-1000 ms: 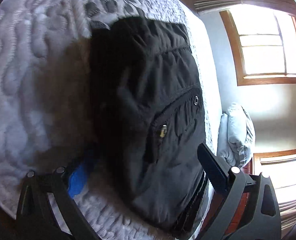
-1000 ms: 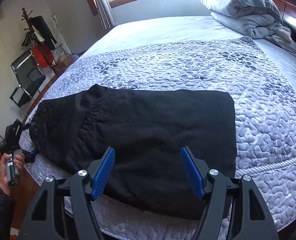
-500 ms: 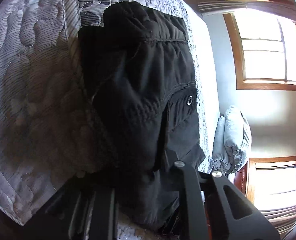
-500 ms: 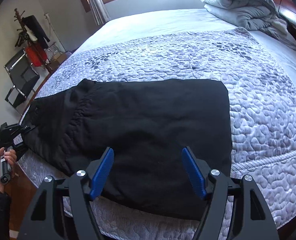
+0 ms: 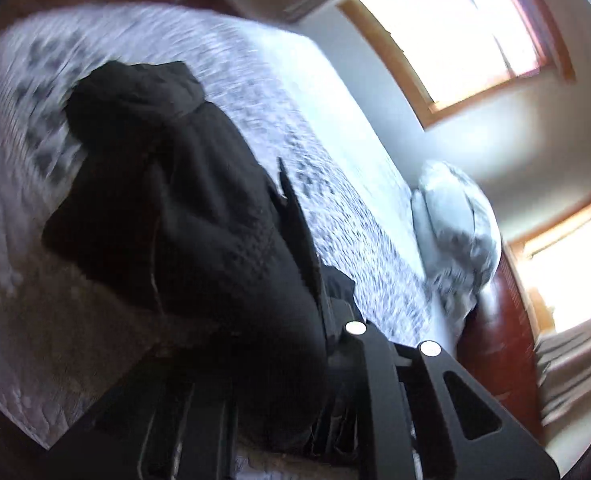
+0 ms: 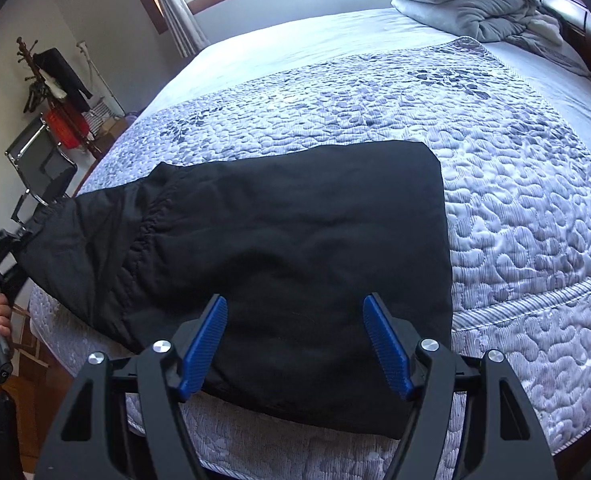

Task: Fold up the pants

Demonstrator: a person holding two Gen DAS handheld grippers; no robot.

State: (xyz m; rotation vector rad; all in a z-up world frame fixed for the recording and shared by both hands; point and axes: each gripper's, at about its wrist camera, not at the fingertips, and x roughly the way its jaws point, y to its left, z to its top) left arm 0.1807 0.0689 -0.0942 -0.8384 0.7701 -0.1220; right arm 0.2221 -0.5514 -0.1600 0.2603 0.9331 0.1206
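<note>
Quilted grey-and-white bedspread (image 6: 495,184) covers the bed and fills most of the right wrist view, stretching ahead of and to the right of the right gripper (image 6: 295,344). Black pants (image 6: 295,248) lie folded flat on it near the bed's front edge, directly ahead of that gripper and running off to its left, where the waist end lifts clear of the mattress. A rumpled grey duvet (image 6: 471,0) sits far ahead, up and to the right, near the dark wooden headboard (image 6: 575,12). Beyond the bed's left side stand a black chair (image 6: 43,160) and a coat rack (image 6: 51,80).

The right gripper hovers low over the near edge of the pants, its blue pads (image 6: 205,344) spread wide apart with nothing between them.

At the far left, the left gripper (image 6: 23,220) is clamped on the raised waist end. From its own blurred view, dark pants fabric (image 5: 199,240) bunches right between its closed black fingers (image 5: 295,216).
</note>
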